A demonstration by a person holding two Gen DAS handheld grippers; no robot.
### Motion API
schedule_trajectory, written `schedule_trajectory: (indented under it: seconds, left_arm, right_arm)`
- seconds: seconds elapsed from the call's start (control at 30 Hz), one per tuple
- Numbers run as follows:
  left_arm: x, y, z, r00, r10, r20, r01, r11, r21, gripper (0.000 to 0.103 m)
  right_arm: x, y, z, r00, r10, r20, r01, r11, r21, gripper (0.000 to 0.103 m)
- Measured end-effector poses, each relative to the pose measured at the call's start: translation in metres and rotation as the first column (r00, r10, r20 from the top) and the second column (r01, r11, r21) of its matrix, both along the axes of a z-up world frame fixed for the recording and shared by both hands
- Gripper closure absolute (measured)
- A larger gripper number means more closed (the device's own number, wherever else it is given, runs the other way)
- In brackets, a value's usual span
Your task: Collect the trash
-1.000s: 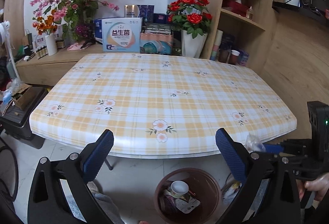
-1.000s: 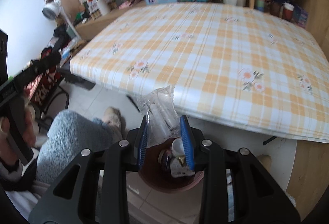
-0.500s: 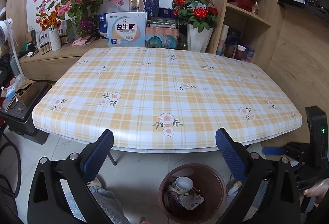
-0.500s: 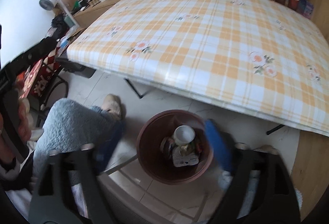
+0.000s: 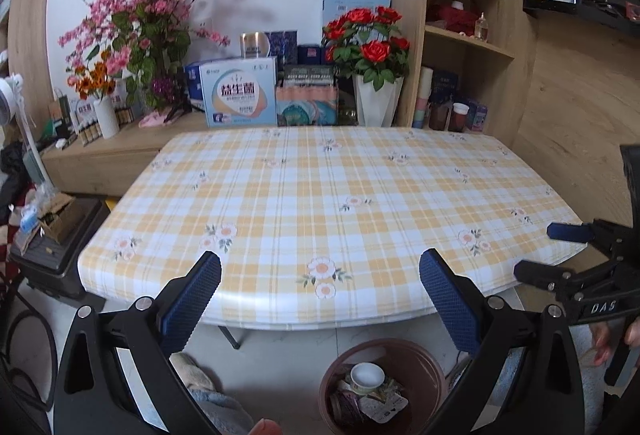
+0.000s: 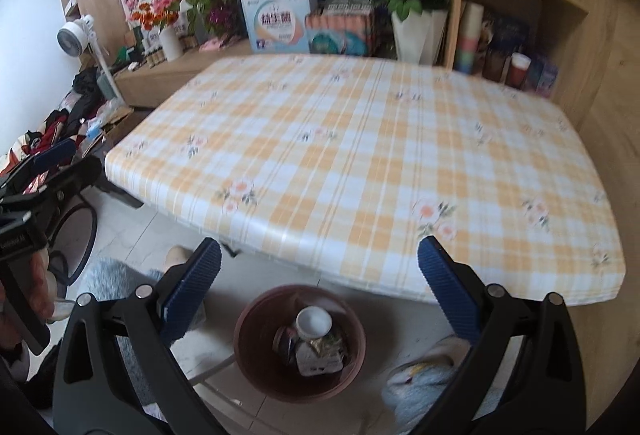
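Now the trash is sitting in the brown bin (image 6: 300, 343) on the floor, just below the table (image 6: 360, 139) edge. You are holding your right gripper (image 6: 319, 293) above it; its jaws have just been opening wide, gripping nothing. Your left gripper (image 5: 320, 305) is hanging open too. Only the left view is showing your right gripper from the side.
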State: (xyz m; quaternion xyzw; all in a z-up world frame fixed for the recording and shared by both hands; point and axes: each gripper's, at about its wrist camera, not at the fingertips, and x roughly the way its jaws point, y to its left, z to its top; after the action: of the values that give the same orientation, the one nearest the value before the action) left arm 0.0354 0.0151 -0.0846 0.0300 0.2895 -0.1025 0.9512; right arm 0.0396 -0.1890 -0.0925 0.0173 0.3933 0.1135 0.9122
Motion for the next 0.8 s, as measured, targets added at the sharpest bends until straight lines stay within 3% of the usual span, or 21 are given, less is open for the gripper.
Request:
schedule_trajectory:
  seconds: [0.4, 0.6, 0.8]
  left_arm:
    - [-0.002, -0.018, 0.109, 0.978, -0.034, 0.207, 0.022, 0.998, 0.061, 0.006]
    - [-0.011, -0.024, 0.133, 0.964, -0.037, 0.262, 0.019, 0.997, 0.070, 0.006]
    - [-0.017, -0.021, 0.138, 0.962, -0.027, 0.270, 0.012, 0.998, 0.055, 0.006]
  right_arm:
    - [-0.011, -0.018, 0.123, 0.958, -0.081, 0.275, 0.092, 0.995, -0.025, 0.006]
    - [-0.018, -0.024, 0.145, 0.943, -0.100, 0.318, 0.115, 0.993, -0.030, 0.006]
    - [-0.024, -0.023, 0.149, 0.939, -0.102, 0.327, 0.120, 0.992, -0.036, 0.006]
